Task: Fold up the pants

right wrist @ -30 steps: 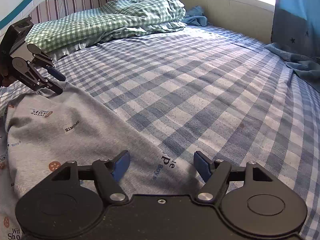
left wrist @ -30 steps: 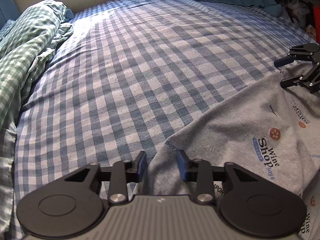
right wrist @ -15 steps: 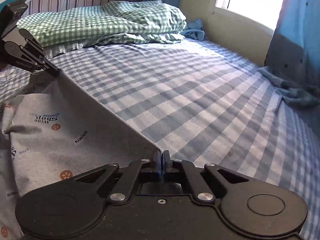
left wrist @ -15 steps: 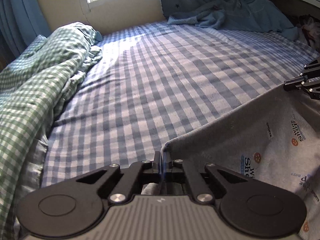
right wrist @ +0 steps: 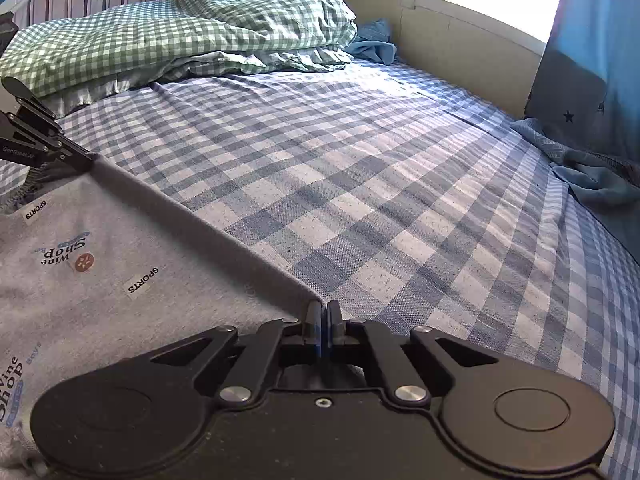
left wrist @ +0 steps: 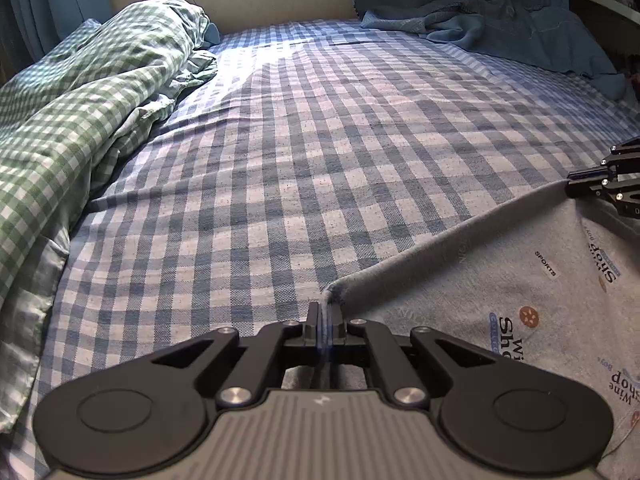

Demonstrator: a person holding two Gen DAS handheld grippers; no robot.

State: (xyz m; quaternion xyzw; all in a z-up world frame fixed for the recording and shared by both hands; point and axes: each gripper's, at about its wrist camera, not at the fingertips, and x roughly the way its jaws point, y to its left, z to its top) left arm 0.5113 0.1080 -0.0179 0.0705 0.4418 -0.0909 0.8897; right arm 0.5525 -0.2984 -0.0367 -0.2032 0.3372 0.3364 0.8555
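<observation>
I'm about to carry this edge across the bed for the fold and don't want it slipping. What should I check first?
1. Left gripper holds the pants corner: ok, its fingers are shut on the fabric.
2. Right gripper hold: not ok; the fabric is between its fingers, but they are opening slightly.
3. Edge between the two grippers taut: ok, it runs straight.
4. Bed sheet ahead free for the fold: ok; the green checked quilt and the blue cloth lie at its edges.
5. Rest of the pants flat: cannot tell, mostly out of view.
</observation>
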